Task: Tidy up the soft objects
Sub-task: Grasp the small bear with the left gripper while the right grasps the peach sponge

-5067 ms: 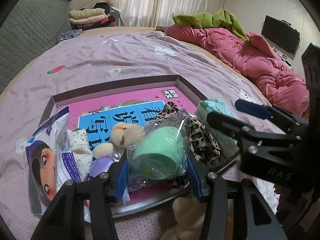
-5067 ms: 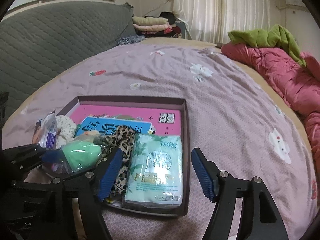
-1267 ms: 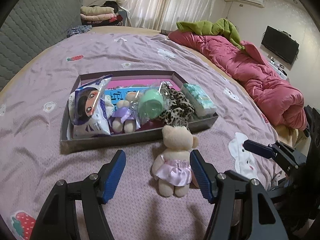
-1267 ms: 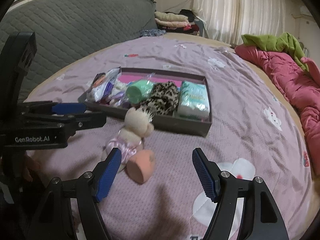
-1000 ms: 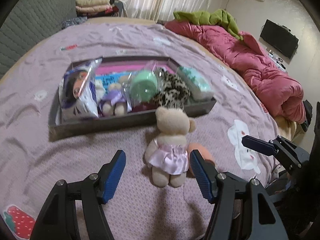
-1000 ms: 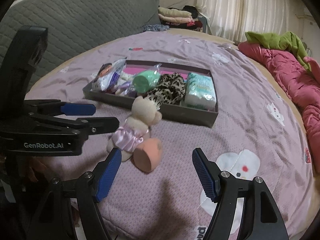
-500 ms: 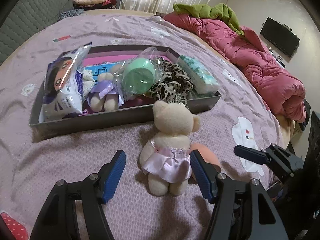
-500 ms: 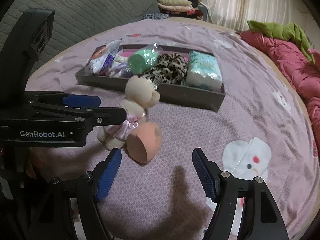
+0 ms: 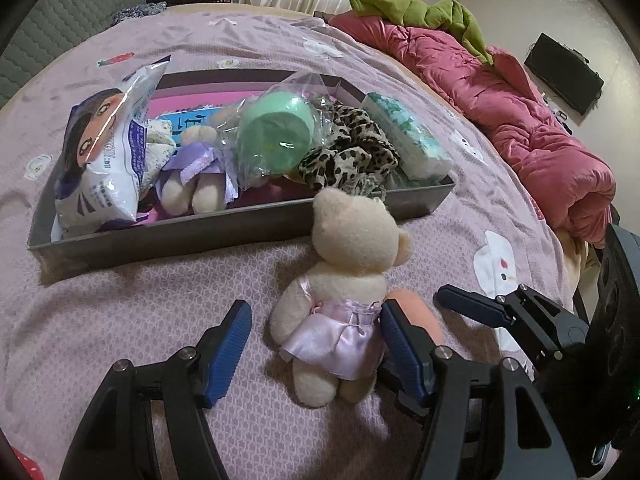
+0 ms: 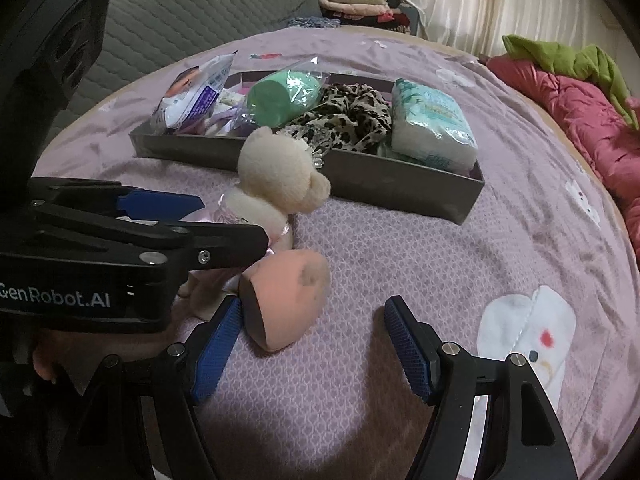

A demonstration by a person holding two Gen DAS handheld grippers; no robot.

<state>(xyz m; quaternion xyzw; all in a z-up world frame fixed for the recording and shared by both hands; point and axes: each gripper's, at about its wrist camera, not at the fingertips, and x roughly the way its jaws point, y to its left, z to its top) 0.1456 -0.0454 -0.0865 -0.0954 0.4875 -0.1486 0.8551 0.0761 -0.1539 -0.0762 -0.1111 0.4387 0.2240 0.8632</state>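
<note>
Purple bedspread (image 9: pixel 120 312): both tools wide open, left tool (image 9: pixel 316 352) straddling teddy (image 9: pixel 344 288).

Home bedroom — bed (image 9: pixel 280 40), pink duvet (image 9: pixel 520 120).

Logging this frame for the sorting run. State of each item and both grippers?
left gripper: open, straddling the bear
right gripper: open, at the sponge
teddy bear: lying on the bedspread, outside the tray
peach sponge: on the bedspread beside the bear
tray: open, partly filled
green sponge: bagged, in tray
tissue pack: sealed, in tray
leopard scrunchie: in tray
</note>
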